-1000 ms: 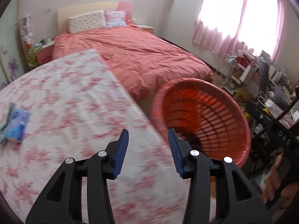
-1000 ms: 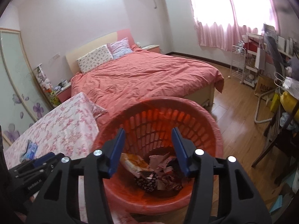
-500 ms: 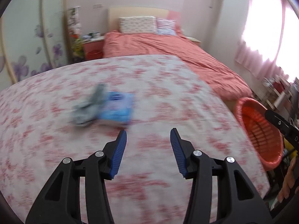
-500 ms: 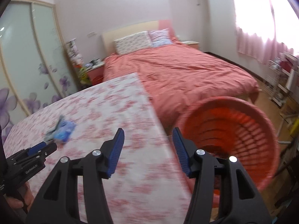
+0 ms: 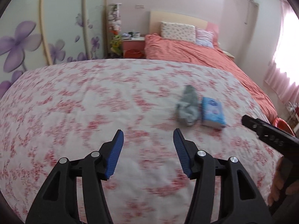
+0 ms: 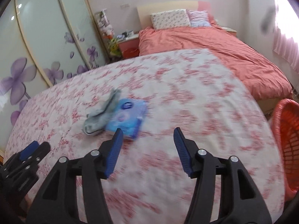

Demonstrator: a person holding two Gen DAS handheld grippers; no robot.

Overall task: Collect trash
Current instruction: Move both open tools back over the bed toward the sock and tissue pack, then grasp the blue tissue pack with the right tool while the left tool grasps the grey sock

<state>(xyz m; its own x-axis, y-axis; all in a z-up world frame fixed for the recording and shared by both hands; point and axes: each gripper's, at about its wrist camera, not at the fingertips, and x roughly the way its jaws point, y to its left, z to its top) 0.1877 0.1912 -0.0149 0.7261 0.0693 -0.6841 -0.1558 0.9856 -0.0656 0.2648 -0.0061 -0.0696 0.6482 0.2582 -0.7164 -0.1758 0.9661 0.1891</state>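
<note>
Both black two-finger grippers with blue ribbed pads are hanging over the table covered in a white cloth with red flowers [image 5: 78, 100]; the left gripper [image 5: 148, 140] is standing spread with nothing between its jaws, which have just been opening, and the right gripper [image 6: 148, 139] is likewise spread and empty, its jaws also having just been opening; the trash is lying on the cloth ahead: a crumpled grey rag-like wad [image 5: 188, 108] touching a light blue soft tissue packet [image 5: 213, 114], which in the right wrist view is sitting just beyond the right gripper's left pad; the red-orange slatted plastic basket [image 6: 287, 140] is standing off the table's right edge, well apart from the pair; both views are smeared, so the hands are likely travelling fast; the risk I judge from here is closing while sweeping, which could shove the packet along the slippery cloth or pinch the cloth itself and drag it; since wad and packet are touching, gripping one may knock the other aside, and both grippers converging on one spot could collide
</note>
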